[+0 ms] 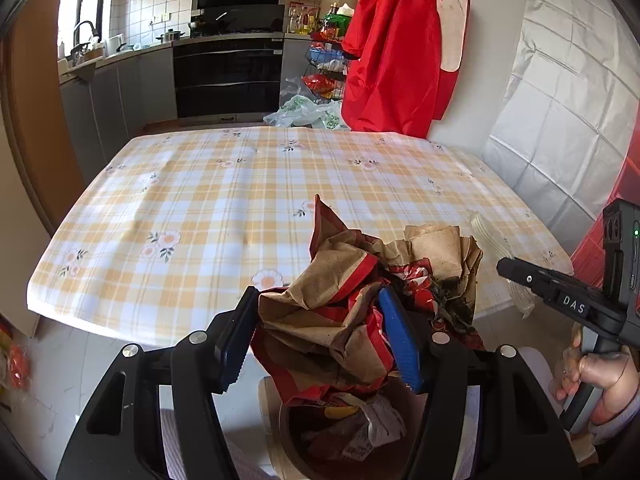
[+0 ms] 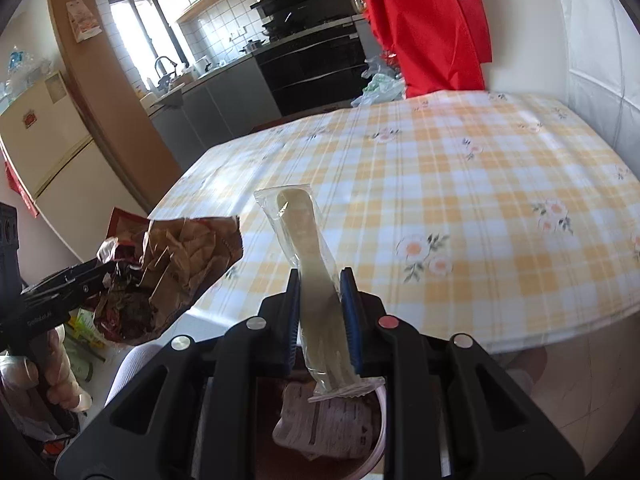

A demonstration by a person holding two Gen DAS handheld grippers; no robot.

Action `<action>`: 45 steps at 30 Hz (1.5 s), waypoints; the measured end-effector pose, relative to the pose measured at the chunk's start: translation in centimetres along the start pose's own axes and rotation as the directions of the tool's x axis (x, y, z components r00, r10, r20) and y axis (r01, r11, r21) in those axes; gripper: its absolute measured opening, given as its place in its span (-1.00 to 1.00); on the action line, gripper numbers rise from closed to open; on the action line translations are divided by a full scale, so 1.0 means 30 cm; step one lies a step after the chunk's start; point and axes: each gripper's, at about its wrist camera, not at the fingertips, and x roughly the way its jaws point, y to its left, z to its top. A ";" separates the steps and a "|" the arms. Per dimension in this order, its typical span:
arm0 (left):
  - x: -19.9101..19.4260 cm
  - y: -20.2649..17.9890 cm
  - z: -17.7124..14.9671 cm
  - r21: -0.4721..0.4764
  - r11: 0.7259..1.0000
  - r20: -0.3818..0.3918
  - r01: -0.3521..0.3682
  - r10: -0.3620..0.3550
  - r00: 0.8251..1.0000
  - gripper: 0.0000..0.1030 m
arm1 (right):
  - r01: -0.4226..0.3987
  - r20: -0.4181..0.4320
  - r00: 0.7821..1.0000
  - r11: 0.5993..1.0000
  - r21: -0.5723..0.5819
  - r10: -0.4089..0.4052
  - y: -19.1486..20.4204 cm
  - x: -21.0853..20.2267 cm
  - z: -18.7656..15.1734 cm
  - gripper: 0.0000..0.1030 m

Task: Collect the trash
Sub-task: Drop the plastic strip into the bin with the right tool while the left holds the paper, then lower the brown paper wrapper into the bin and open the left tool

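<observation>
My left gripper (image 1: 320, 320) is shut on a crumpled brown and red paper bag (image 1: 340, 308), held off the near table edge above a round bin (image 1: 304, 432) that holds crumpled paper. The bag also shows in the right wrist view (image 2: 176, 264). My right gripper (image 2: 325, 308) is shut on a clear plastic packet with a pale utensil inside (image 2: 308, 248), held above the same bin (image 2: 378, 432), where a printed white wrapper (image 2: 324, 424) lies. The right gripper shows at the right of the left wrist view (image 1: 560, 292).
The table wears a yellow checked floral cloth (image 1: 240, 200). A red garment (image 1: 400, 48) hangs behind it by a white wall. Plastic bags (image 1: 304, 112) lie on the floor near the oven (image 1: 228, 76). A fridge (image 2: 44, 148) stands at left.
</observation>
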 end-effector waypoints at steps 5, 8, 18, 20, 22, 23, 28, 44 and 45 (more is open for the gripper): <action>-0.060 0.021 -0.079 -0.026 0.999 0.003 -0.018 0.019 1.000 0.17 | -0.034 -0.094 0.995 0.999 -0.001 0.033 0.048 0.014 -0.106 -0.55; -0.078 0.034 -0.128 -0.046 0.999 -0.008 -0.023 0.023 1.000 0.18 | -0.042 -0.132 0.990 0.999 -0.006 0.041 0.071 0.026 -0.149 -0.55; -0.066 0.072 -0.189 -0.070 0.997 -0.043 -0.041 0.038 0.998 0.19 | -0.043 -0.153 0.987 0.999 -0.022 0.040 0.100 0.061 -0.163 -0.40; -0.055 0.069 -0.193 -0.064 0.997 -0.053 -0.042 0.039 0.998 0.19 | -0.013 -0.128 0.992 0.999 -0.045 0.007 0.101 0.052 -0.156 -0.31; -0.034 0.057 -0.200 -0.050 0.998 -0.073 -0.041 0.037 0.997 0.20 | 0.030 -0.089 0.995 0.997 -0.070 -0.036 0.102 0.035 -0.149 -0.16; -0.021 0.050 -0.207 -0.043 0.998 -0.088 -0.038 0.034 0.996 0.20 | 0.051 -0.065 0.996 0.996 -0.074 -0.055 0.097 0.026 -0.145 -0.01; 0.043 0.020 -0.237 -0.015 1.000 -0.161 -0.023 0.020 0.987 0.21 | 0.115 0.032 0.993 0.992 -0.042 -0.114 0.055 -0.012 -0.123 0.37; 0.155 -0.071 -0.291 0.055 0.998 -0.288 0.040 -0.022 0.957 0.40 | 0.133 0.069 0.988 0.991 0.025 -0.135 -0.022 -0.025 -0.126 0.53; 0.163 -0.073 -0.295 0.056 0.998 -0.298 0.042 -0.024 0.954 0.44 | 0.131 0.067 0.989 0.991 0.024 -0.132 -0.021 -0.022 -0.126 0.53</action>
